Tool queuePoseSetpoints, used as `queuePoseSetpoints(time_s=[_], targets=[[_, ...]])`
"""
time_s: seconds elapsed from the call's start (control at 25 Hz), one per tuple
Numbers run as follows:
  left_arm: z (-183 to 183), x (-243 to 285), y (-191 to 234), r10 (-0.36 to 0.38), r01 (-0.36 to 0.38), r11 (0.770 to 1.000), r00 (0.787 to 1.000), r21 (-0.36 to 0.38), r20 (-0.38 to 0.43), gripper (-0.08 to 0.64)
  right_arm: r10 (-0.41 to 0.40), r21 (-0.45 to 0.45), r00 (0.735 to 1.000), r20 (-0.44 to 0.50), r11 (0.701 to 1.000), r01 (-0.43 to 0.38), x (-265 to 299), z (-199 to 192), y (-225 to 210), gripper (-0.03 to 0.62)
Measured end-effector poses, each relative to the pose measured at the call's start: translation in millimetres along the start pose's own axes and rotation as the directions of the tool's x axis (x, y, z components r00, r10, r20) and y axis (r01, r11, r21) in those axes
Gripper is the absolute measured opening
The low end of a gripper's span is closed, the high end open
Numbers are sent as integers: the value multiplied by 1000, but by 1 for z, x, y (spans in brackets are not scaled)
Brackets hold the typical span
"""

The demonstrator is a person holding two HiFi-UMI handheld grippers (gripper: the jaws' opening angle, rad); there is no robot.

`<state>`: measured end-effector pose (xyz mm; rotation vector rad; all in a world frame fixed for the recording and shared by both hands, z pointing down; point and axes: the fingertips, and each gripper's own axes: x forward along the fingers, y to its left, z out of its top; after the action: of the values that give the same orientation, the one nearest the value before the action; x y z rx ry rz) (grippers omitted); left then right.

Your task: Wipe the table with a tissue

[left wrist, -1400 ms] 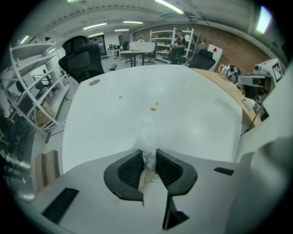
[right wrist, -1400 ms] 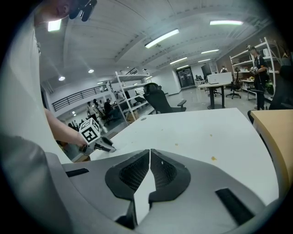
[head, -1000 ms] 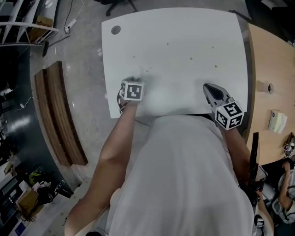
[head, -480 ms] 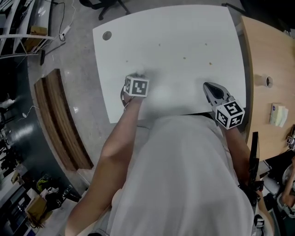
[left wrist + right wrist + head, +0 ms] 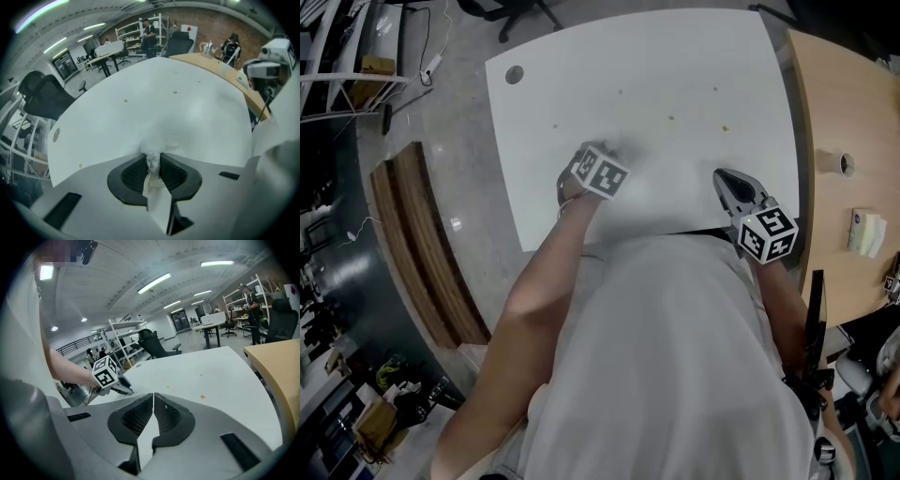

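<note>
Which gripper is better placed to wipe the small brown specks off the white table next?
Left. The left gripper holds the crumpled white tissue down on the white tabletop, close to the small brown specks. The right gripper is shut, empty, at the near edge.

L tongs [image 5: 153,155] clamped on tissue [image 5: 151,179], pointing down, R tongs [image 5: 153,398] closed, empty

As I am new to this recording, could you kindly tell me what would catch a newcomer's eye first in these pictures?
First come the left tongs, shut on a crumpled white tissue held down against the large white table at its near left part. Next, small brown specks dot the table farther out. The right tongs are shut and empty over the table's near right edge.
</note>
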<state>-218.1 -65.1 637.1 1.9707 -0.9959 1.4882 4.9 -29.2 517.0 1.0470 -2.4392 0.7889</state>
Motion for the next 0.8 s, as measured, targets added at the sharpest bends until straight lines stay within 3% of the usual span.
queuePoseSetpoints(time_s=[0.2,0.28,0.36,0.44,0.52,0.64,0.72,0.8], targets=[[7,-2,-59,-140,137,982,990,127,15,67,11,-3,1000,-3,1000,-11,4,-1,4,18],[7,-6,-81,-240,234,962,971,144,25,67,12,-4,1000,-3,1000,-12,5,1,5,18],[6,-15,-85,-269,256,956,960,145,74,67,9,-5,1000,-1,1000,-9,6,3,5,18],[4,-25,-67,-210,198,976,966,89,152,67,4,-6,1000,1,1000,-4,7,5,4,18],[-2,-34,-33,-107,121,991,970,-51,218,67,-1,-3,1000,1,1000,1,6,5,2,18],[-25,-45,28,59,2,965,973,-263,225,67,-5,3,1000,-2,1000,5,6,2,0,18],[-46,-43,55,122,-62,950,976,-306,181,67,-4,3,1000,-5,1000,5,7,2,2,18],[-61,-35,66,134,-85,949,980,-302,144,67,-3,1,1000,-7,1000,3,8,2,3,18]])
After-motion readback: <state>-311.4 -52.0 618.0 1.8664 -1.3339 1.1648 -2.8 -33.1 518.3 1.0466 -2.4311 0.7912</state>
